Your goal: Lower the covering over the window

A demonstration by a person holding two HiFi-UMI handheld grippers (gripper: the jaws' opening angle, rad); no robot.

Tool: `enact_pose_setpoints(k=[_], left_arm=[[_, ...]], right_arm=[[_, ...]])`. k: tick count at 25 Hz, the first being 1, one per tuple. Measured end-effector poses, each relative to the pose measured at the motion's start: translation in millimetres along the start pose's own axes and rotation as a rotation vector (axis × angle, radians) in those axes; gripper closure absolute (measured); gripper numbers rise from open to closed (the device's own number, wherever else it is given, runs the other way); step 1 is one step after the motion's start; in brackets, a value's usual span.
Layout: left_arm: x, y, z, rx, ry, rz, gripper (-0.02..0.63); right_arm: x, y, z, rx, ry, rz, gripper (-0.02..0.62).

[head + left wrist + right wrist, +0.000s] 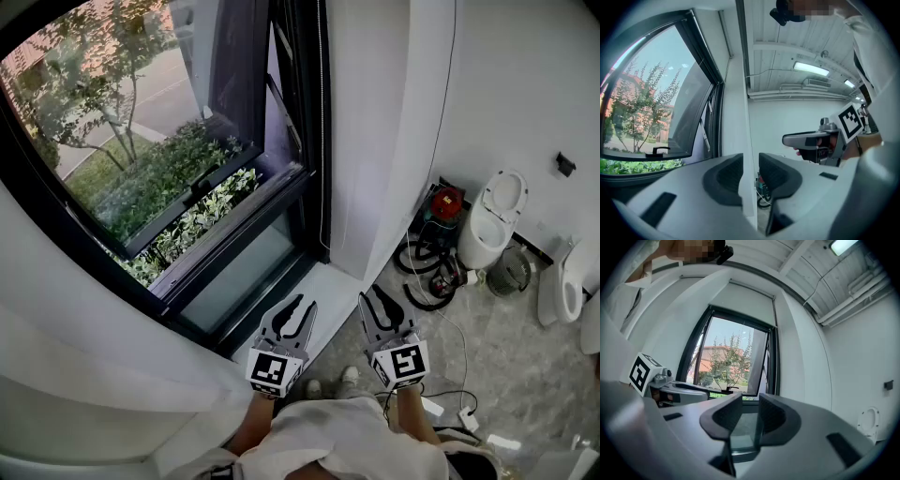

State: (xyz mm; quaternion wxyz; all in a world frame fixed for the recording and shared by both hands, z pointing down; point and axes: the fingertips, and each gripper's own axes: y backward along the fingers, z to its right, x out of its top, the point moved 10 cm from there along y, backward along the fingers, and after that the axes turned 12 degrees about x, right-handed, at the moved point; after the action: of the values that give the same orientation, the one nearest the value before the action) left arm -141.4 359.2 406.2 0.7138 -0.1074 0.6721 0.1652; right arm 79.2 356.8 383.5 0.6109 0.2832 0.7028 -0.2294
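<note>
Empty and parted narrowly, my left tongs (300,305) and right tongs (371,295) point level under the window (141,141). The blind (736,290) sits drawn up overhead; its vertical cord (323,169) hangs ahead, between both.

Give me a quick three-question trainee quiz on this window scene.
1. True or false: the roller blind is drawn down over the window.
2. Which claw holds something? A. left claw B. right claw C. neither
3. Fill in: the white fixture on the floor beside the red vacuum cleaner is a ____.
Key: 1 false, it sits rolled up at the top; 2 C, both stand open and empty; 3 toilet.
</note>
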Motion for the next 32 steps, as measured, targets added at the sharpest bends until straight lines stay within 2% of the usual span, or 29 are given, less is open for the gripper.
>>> enact_pose_setpoints(k=[14, 21, 32], left_arm=[[-14, -51, 2, 0.058, 0.015, -0.032, 0.509], [-18, -97, 11, 0.085, 0.019, -0.037, 0.515], [-17, -153, 34, 0.144, 0.007, -0.06, 0.52]], right_arm=[[-13, -37, 44, 0.02, -0.028, 0.027, 0.5], [-28, -55, 87, 0.051, -0.037, 0.009, 0.5], [-37, -73, 151, 0.112, -0.065, 0.039, 0.5]])
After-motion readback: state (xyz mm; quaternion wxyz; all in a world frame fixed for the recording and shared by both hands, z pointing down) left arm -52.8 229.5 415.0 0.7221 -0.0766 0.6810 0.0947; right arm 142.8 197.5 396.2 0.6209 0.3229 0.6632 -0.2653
